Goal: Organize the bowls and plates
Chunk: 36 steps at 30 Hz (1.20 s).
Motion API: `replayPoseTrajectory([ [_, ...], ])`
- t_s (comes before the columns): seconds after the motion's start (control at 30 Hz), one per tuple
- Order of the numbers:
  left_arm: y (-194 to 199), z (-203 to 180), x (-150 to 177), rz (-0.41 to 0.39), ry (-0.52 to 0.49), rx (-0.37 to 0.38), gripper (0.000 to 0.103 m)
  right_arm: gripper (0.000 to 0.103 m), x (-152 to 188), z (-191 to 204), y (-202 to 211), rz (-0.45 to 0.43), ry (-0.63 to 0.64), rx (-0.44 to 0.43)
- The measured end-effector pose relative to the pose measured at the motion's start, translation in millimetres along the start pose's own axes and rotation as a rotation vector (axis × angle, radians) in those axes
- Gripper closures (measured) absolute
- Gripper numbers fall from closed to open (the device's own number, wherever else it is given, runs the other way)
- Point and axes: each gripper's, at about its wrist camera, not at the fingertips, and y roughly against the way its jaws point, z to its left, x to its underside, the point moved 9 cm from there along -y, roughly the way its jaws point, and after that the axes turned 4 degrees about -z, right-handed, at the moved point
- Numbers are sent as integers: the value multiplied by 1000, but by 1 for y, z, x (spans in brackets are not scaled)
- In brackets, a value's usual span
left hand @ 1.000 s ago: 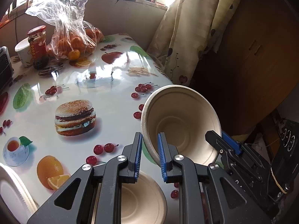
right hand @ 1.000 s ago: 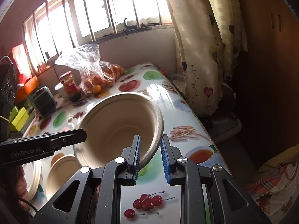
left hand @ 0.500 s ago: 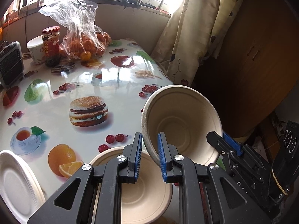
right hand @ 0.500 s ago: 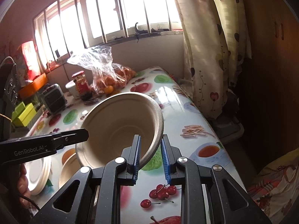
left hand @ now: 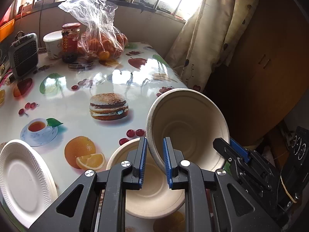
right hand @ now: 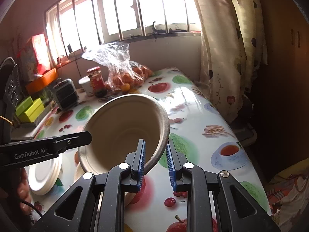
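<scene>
Bowl (left hand: 189, 127), clenched by both grippers, hangs tilted above second bowl (left hand: 154, 193) beside plate (left hand: 23, 177).

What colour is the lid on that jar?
Red; the jar lid shows best in the left wrist view.

Mounted just behind each pair of jaws, angled down over the counter (left hand: 81, 104) toward the barred window (right hand: 135, 13). Close up on the tilted bowl (left hand: 185, 127) between the jaws. Shared: bowl, orange bag (right hand: 123, 73) beyond the jaws, curtain (left hand: 202, 44) to the right.
</scene>
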Motion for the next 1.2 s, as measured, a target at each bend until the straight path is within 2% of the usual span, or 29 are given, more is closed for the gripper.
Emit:
replayPoseTrajectory([
  [0.7, 28, 41, 21, -20, 58, -36, 85, 82, 24, 50, 2, 31, 56, -50],
  [1.2, 21, 48, 41, 18, 69, -44, 85, 82, 43, 52, 0, 67, 56, -48],
])
